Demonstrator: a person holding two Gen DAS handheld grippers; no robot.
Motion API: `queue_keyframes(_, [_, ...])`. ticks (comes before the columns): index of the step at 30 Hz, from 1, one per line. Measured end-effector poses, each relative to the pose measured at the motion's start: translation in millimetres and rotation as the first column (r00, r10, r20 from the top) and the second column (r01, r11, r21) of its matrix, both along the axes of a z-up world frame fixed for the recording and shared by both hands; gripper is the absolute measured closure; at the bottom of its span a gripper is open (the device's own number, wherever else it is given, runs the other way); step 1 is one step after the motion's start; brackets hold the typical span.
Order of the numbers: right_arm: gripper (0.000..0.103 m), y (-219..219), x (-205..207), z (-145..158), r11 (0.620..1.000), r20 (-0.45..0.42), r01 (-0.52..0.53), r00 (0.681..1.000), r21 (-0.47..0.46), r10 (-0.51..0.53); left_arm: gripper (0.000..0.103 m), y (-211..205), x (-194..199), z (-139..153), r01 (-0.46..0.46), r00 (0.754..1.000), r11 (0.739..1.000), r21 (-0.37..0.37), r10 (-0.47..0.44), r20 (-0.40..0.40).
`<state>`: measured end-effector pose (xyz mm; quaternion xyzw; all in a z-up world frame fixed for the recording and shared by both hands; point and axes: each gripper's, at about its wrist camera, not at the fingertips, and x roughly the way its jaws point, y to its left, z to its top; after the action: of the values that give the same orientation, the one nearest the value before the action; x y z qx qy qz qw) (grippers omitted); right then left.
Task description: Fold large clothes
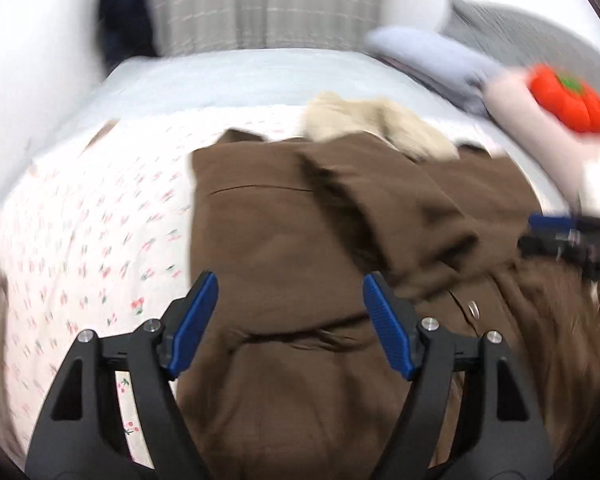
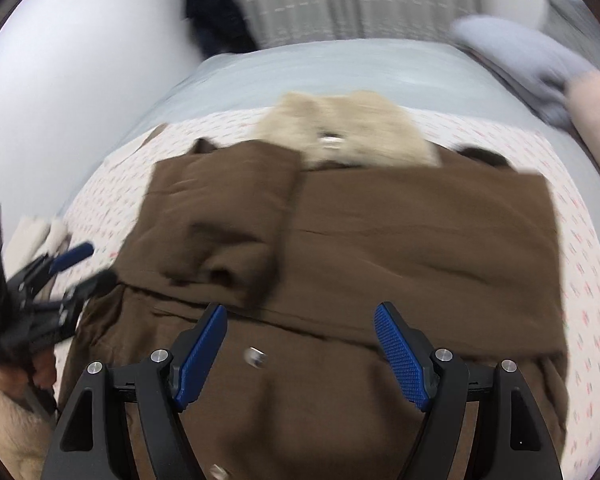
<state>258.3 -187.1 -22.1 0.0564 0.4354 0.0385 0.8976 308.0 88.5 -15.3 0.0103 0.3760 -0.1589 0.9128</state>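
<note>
A large brown coat [image 1: 284, 240] with a cream fur collar [image 1: 380, 124] lies spread on the flowered bedspread [image 1: 88, 216]. One sleeve [image 1: 384, 200] is folded across its front. My left gripper [image 1: 290, 284] hovers over the coat, jaws wide apart, nothing between the blue pads. In the right wrist view the same coat [image 2: 400, 232] fills the middle, its collar [image 2: 348, 132] at the far end and a folded sleeve [image 2: 220, 220] on the left. My right gripper [image 2: 300, 316] is open above the coat's lower part, empty. The left gripper [image 2: 72, 268] shows at the left edge.
Pillows [image 1: 432, 60] and a red pumpkin-shaped cushion [image 1: 568, 96] lie at the bed's right side. A person in dark clothes [image 2: 216, 8] stands by the curtain beyond the bed. White walls run along the left. Both views are motion-blurred.
</note>
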Motion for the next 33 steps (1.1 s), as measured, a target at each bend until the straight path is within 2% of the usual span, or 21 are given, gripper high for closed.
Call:
queue_keyframes(2, [0.025, 31, 19, -1, 0.998, 0.016, -0.052, 0.998, -0.034, 0.053, 0.034, 16, 9, -9, -0.049, 0.999, 0.996, -0.07, 0.047, -0.022])
queue_keyframes(3, [0.025, 43, 27, -2, 0.996, 0.027, -0.073, 0.997, -0.047, 0.074, 0.043, 20, 14, -15, -0.062, 0.998, 0.994, -0.09, 0.059, -0.039])
queue_keyframes(6, [0.029, 80, 53, -12, 0.986, 0.052, -0.151, 0.987, -0.067, 0.154, 0.055, 20, 25, -34, -0.077, 0.993, 0.993, -0.093, 0.068, -0.097])
queue_keyframes(9, [0.033, 105, 80, -40, 0.978, -0.012, -0.196, 0.981, -0.073, 0.196, 0.059, 22, 31, -54, -0.112, 0.984, 0.992, -0.055, 0.103, -0.142])
queue_keyframes(11, [0.056, 117, 93, -61, 0.968, -0.044, -0.177, 0.984, -0.177, 0.172, 0.059, 23, 33, -61, -0.126, 0.981, 0.99, -0.068, 0.114, -0.159])
queue_keyframes(12, [0.073, 122, 95, -69, 0.954, -0.04, -0.192, 0.981, -0.229, 0.188, 0.059, 25, 33, -62, -0.133, 0.979, 0.988, -0.074, 0.119, -0.165])
queue_keyframes(13, [0.085, 125, 94, -71, 0.944, -0.027, -0.212, 0.977, -0.254, 0.212, 0.059, 26, 33, -61, -0.14, 0.977, 0.987, -0.079, 0.125, -0.17])
queue_keyframes(15, [0.091, 123, 89, -64, 0.942, -0.01, -0.224, 0.973, -0.251, 0.229, 0.059, 27, 31, -60, -0.139, 0.978, 0.987, -0.075, 0.125, -0.167])
queue_keyframes(19, [0.091, 79, 72, -30, 0.975, 0.064, -0.159, 0.983, -0.154, 0.171, 0.059, 30, 28, -61, -0.144, 0.978, 0.988, -0.053, 0.134, -0.157])
queue_keyframes(22, [0.09, 17, 52, -6, 0.997, 0.123, -0.078, 0.989, 0.004, 0.077, 0.059, 28, 26, -57, -0.158, 0.978, 0.987, -0.036, 0.151, -0.146])
queue_keyframes(23, [0.089, -1, 46, -2, 0.998, 0.127, -0.046, 0.991, 0.045, 0.04, 0.059, 25, 26, -55, -0.161, 0.978, 0.987, -0.022, 0.157, -0.141])
queue_keyframes(25, [0.08, -49, 35, -6, 0.987, 0.097, 0.03, 0.994, 0.158, -0.046, 0.057, 21, 25, -51, -0.169, 0.978, 0.986, -0.001, 0.167, -0.126])
queue_keyframes(26, [0.076, -71, 31, -11, 0.975, 0.075, 0.069, 0.993, 0.21, -0.087, 0.056, 19, 25, -50, -0.169, 0.978, 0.986, 0.002, 0.168, -0.12])
queue_keyframes(28, [0.055, -118, 20, -27, 0.938, 0.031, 0.179, 0.98, 0.297, -0.196, 0.051, 15, 24, -46, -0.166, 0.98, 0.986, -0.005, 0.164, -0.108])
queue_keyframes(29, [0.051, -133, 15, -33, 0.915, 0.015, 0.219, 0.971, 0.34, -0.239, 0.05, 13, 23, -45, -0.165, 0.981, 0.986, -0.011, 0.163, -0.102])
queue_keyframes(30, [0.045, -151, 10, -41, 0.876, -0.003, 0.248, 0.962, 0.413, -0.271, 0.05, 10, 23, -43, -0.161, 0.983, 0.987, -0.017, 0.159, -0.095])
queue_keyframes(33, [0.04, -181, 4, -63, 0.745, -0.04, 0.231, 0.963, 0.626, -0.266, 0.05, 2, 23, -37, -0.151, 0.986, 0.988, -0.031, 0.149, -0.07])
